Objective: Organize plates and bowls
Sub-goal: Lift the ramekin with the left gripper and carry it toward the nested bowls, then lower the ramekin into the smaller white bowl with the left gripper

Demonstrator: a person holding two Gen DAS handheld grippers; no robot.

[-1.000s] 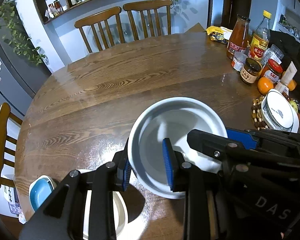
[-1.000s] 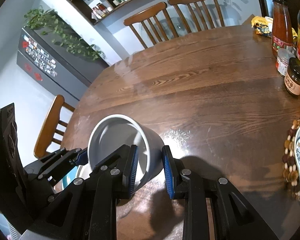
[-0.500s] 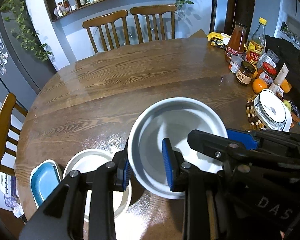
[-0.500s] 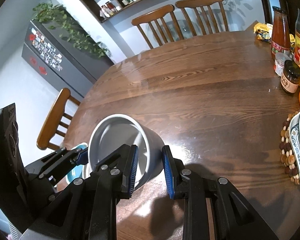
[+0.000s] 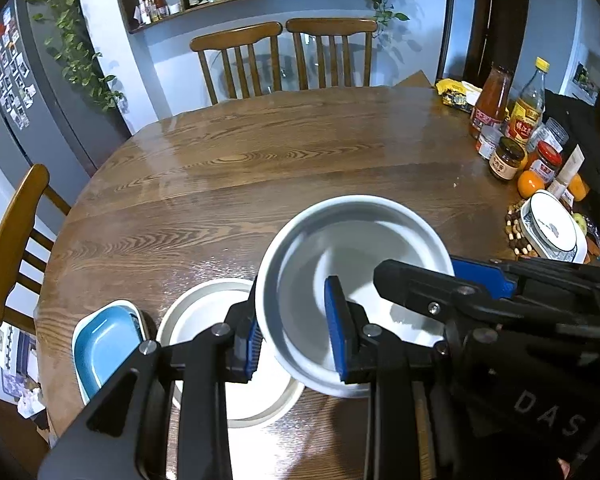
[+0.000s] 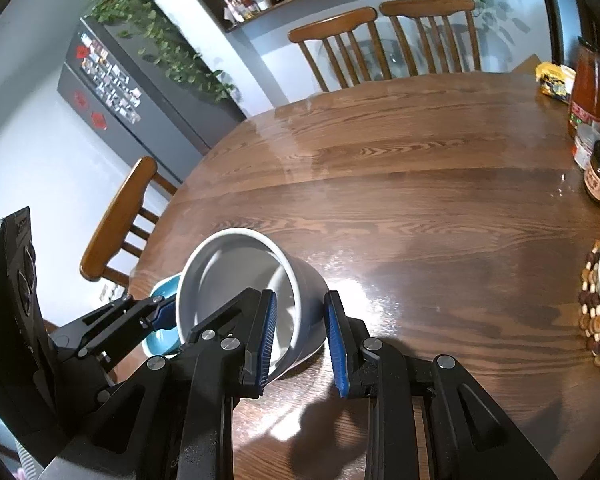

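Note:
A deep white bowl (image 5: 352, 248) hangs above the round wooden table (image 5: 260, 168), gripped on two sides. My left gripper (image 5: 296, 332) is shut on its near-left rim, one pad inside and one outside. My right gripper (image 6: 298, 330) is shut on the opposite wall of the same bowl (image 6: 236, 276). Below and left of the held bowl sits another white bowl (image 5: 204, 320) on the table. A blue dish in a white square dish (image 5: 104, 344) lies at the table's left edge; it also shows in the right wrist view (image 6: 162, 292).
Sauce bottles and jars (image 5: 508, 136), oranges (image 5: 530, 183) and a lidded patterned dish on a beaded trivet (image 5: 548, 228) crowd the table's right side. Wooden chairs stand at the far side (image 5: 284, 56) and left (image 5: 16, 232). A dark fridge (image 6: 112, 92) stands left.
Both grippers have lifted the held bowl and pulled back; the lower white bowl and the blue dish have come more into view beneath it.

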